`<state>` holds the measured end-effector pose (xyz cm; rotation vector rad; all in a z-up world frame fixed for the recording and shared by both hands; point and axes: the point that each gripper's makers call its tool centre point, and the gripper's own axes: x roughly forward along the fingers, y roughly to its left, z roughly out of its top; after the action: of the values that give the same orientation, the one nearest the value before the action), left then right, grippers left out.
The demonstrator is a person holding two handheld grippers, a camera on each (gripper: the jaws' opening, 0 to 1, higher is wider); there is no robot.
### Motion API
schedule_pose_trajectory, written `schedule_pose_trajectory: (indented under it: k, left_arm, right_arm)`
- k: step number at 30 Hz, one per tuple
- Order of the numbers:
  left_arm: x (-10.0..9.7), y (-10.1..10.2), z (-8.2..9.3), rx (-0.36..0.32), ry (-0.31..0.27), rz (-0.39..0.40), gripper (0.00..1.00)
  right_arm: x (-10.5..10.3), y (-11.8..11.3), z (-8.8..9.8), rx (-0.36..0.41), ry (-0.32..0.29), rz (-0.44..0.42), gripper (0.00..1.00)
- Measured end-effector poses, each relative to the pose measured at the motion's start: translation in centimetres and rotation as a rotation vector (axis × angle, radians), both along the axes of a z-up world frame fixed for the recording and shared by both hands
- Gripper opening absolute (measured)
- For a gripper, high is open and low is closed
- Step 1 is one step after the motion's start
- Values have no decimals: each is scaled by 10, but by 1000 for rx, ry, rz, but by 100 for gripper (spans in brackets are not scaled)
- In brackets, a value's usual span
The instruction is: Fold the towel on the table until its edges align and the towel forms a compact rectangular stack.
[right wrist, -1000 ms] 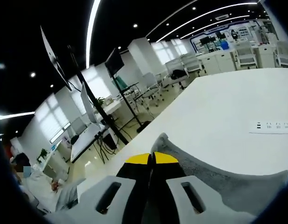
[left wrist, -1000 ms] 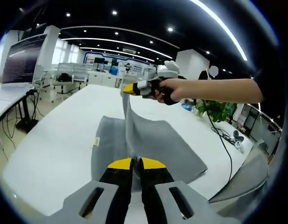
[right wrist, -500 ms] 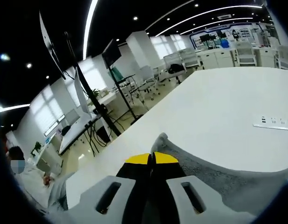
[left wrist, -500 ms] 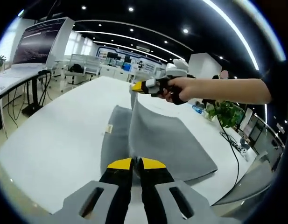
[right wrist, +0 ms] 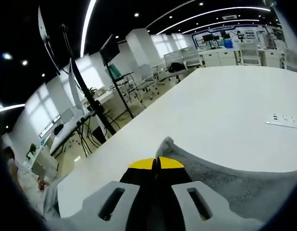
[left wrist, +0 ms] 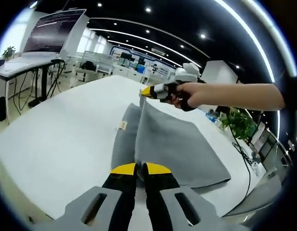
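A grey towel (left wrist: 179, 147) lies on the white table (left wrist: 61, 139), with one long edge lifted into a raised fold. My left gripper (left wrist: 140, 168) is shut on the near end of that edge. In the left gripper view my right gripper (left wrist: 147, 91) is shut on the far corner, held above the table by a person's hand (left wrist: 189, 94). In the right gripper view my right gripper (right wrist: 156, 163) is shut on a corner of the towel (right wrist: 220, 175), which pokes up just past the yellow tips. A small white tag (left wrist: 122, 125) shows on the lower layer.
A white power strip (right wrist: 284, 120) lies on the table at the right of the right gripper view. Desks with monitors (left wrist: 52, 33) stand beyond the table's left edge. A potted plant (left wrist: 239, 126) and cables sit past the far right corner.
Both grippers have moved across the table holding the towel's lifted edge, and the raised fold now hangs lower. Both stay shut.
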<state>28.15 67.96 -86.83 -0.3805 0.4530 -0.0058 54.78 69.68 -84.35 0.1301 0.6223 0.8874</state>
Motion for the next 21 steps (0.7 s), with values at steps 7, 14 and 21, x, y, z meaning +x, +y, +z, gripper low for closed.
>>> schedule_pose_trajectory:
  k: [7,14,21]
  left_arm:
    - [1,5,-11,-23,14,39,6]
    - [-3,16,-18,-47,26,78,10]
    - [5,12,-14,-81,11,52,14]
  right_arm:
    - [7,8,-20,-34,-13,-24,0]
    - [17,12,-35,-61,-24,-25,0]
    - [13,19,-38,-39,-18,0,1]
